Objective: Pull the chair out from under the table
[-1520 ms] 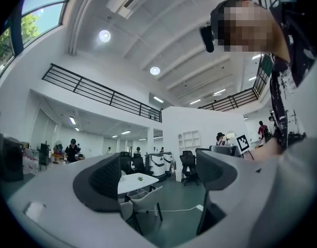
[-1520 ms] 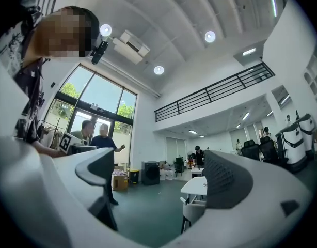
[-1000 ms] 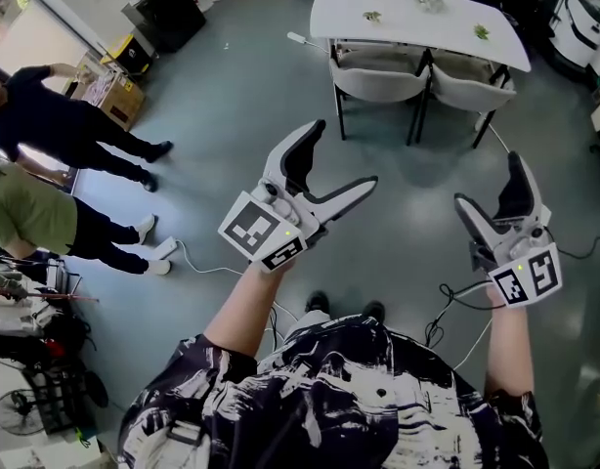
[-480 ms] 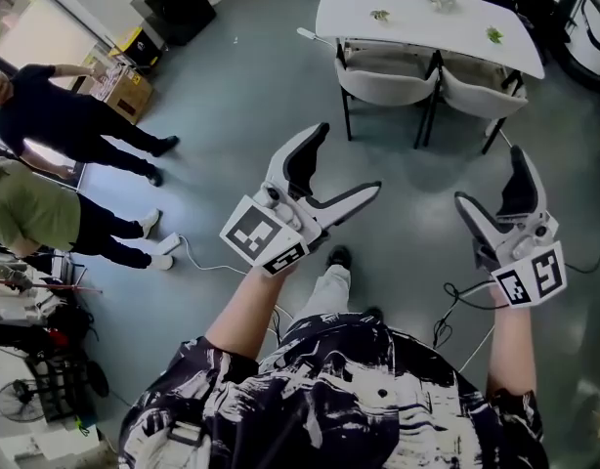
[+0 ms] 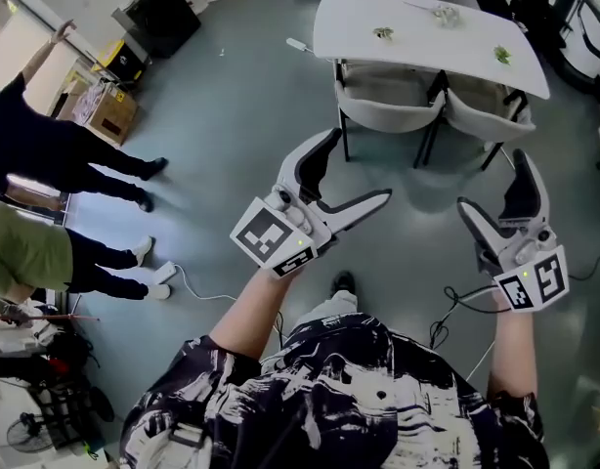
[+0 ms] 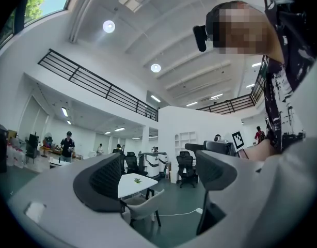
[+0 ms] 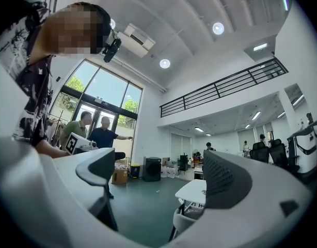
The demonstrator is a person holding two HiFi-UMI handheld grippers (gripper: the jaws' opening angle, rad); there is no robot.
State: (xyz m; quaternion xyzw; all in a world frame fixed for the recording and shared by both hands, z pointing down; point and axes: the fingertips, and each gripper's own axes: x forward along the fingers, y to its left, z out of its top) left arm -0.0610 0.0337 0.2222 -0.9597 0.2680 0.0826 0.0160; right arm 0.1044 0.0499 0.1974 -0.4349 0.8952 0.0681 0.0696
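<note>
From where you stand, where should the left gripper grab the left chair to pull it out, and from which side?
On the left chair, take the top rim of the curved backrest, coming from the near side. Its seat is tucked under the table and its back faces the person, so that rim is the exposed thin edge. The left gripper is open and empty, likely wide enough.

Shirt [image 5: 329, 399]: black & white blotches, short sleeves. Black shoe [image 5: 344, 282]. Left claw [image 5: 359, 164] & right claw [image 5: 492, 179]: white, black inside, w/ black-&-white square marks.
</note>
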